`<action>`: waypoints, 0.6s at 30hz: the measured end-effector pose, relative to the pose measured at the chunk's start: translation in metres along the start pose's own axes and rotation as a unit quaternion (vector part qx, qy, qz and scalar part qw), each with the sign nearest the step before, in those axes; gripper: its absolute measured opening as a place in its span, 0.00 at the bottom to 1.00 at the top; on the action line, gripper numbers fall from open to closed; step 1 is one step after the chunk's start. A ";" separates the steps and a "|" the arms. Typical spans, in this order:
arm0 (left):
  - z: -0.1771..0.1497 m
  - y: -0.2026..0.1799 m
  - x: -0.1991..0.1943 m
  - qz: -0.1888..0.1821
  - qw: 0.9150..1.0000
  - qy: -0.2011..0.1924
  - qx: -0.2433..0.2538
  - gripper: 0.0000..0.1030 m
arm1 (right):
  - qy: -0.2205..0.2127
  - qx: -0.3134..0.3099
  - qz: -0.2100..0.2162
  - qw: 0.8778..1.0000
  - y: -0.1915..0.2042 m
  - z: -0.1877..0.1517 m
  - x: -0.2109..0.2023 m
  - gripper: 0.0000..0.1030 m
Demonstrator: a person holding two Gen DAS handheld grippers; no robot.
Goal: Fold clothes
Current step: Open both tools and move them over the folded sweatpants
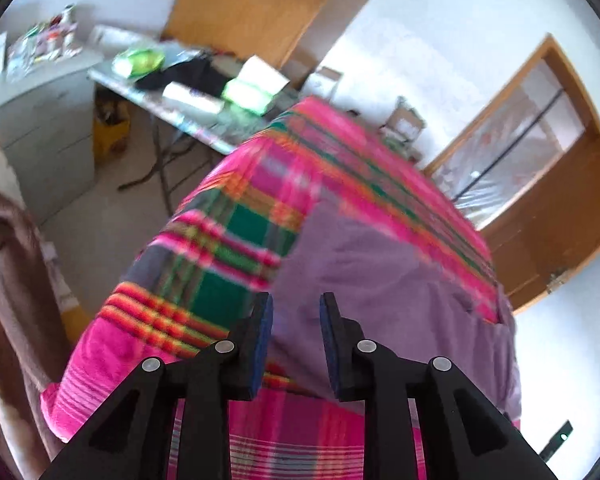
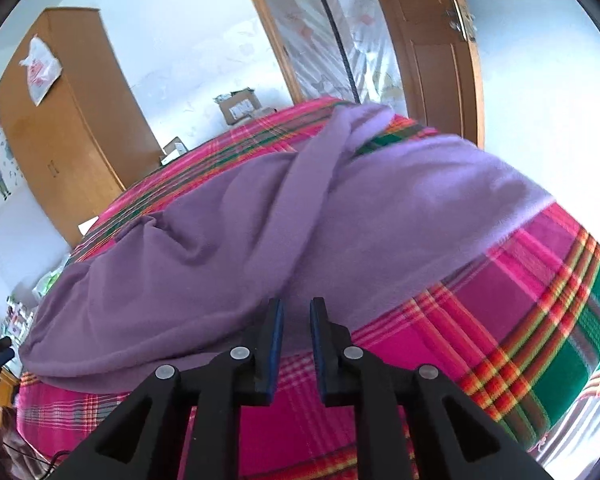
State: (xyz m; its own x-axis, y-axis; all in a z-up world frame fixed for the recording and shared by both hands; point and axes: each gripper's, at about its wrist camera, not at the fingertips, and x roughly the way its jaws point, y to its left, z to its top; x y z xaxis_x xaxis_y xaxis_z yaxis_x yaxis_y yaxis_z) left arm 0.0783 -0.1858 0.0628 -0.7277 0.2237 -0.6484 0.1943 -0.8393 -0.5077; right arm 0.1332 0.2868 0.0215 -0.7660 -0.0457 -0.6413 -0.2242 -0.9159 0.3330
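A purple garment (image 2: 260,232) lies rumpled on a bed with a pink, green and orange plaid cover (image 2: 500,320). One part of it is folded across the top as a long band (image 2: 320,168). In the right wrist view my right gripper (image 2: 296,312) hovers at the garment's near edge, its blue pads a narrow gap apart with nothing pinched between them. In the left wrist view the same garment (image 1: 380,272) spreads ahead and to the right. My left gripper (image 1: 296,308) is over its near edge, with the jaws parted and empty. This view is blurred.
A folding table (image 1: 188,116) with bags and boxes stands beyond the bed, with a grey drawer cabinet (image 1: 40,120) to its left. A wooden wardrobe (image 2: 68,120), a wooden door (image 2: 432,48) and cardboard boxes (image 2: 240,108) line the far wall. A brown blanket (image 1: 4,280) lies at the left.
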 end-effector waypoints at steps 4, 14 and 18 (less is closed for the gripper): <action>0.000 -0.036 0.006 -0.035 0.999 0.008 0.037 0.25 | -0.015 0.001 0.003 1.000 -0.005 0.003 -0.009 0.13; -0.035 -0.126 0.067 -0.109 0.977 0.118 0.143 0.25 | 0.026 -0.101 0.098 0.990 0.040 -0.003 -0.003 0.20; -0.050 -0.151 0.081 -0.129 0.966 0.154 0.165 0.25 | 0.058 -0.129 0.098 0.985 0.052 -0.010 0.004 0.20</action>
State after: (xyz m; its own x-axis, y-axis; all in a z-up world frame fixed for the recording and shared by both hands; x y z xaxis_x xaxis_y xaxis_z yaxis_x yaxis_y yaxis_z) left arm 0.0227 -0.0159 0.0586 -0.4845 0.5399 -0.6883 -0.2237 -0.8371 -0.4992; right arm 0.1240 0.2350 0.0292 -0.7014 -0.2626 -0.6627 0.0932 -0.9555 0.2799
